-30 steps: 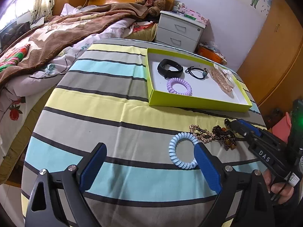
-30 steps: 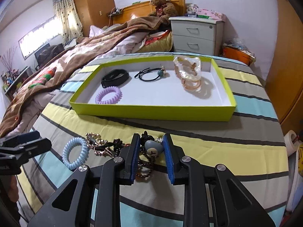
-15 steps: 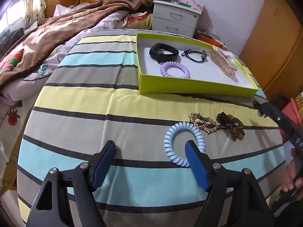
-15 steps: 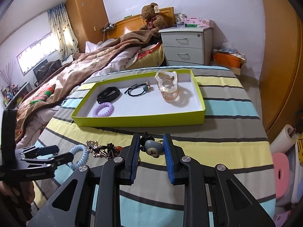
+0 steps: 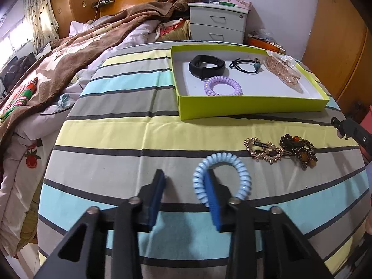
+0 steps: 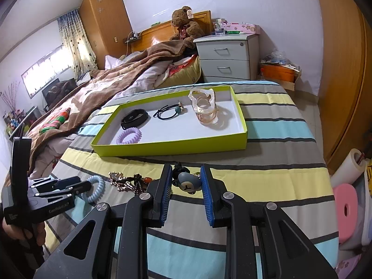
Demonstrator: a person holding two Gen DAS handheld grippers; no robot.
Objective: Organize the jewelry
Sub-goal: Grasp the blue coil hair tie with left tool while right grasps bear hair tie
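Observation:
A light blue spiral hair tie (image 5: pixel 223 176) lies on the striped bedspread (image 5: pixel 121 134). My left gripper (image 5: pixel 184 186) is closing over its left side: the right finger stands inside the ring, while the left finger (image 5: pixel 158 186) is still clear of the coil. My right gripper (image 6: pixel 186 179) is shut on a hair tie with a blue-grey bear charm (image 6: pixel 187 182), held just above the cover. A lime green tray (image 5: pixel 251 107) holds a black band (image 5: pixel 207 66), a black elastic (image 5: pixel 246 66), a purple spiral tie (image 5: pixel 223 86) and a clear claw clip (image 5: pixel 281 69).
A gold rhinestone clip (image 5: pixel 262 150) and a dark beaded bracelet (image 5: pixel 300 150) lie right of the blue tie. A brown blanket (image 5: pixel 69 58) covers the bed to the left. Behind the tray stands a white nightstand (image 6: pixel 227 58). Beyond the bed's right edge is a pink foam roll (image 6: pixel 346 209).
The left jaws have narrowed from wide apart, and the right finger now sits inside the blue tie. The right gripper has carried the bear tie up and away from the bead pile.

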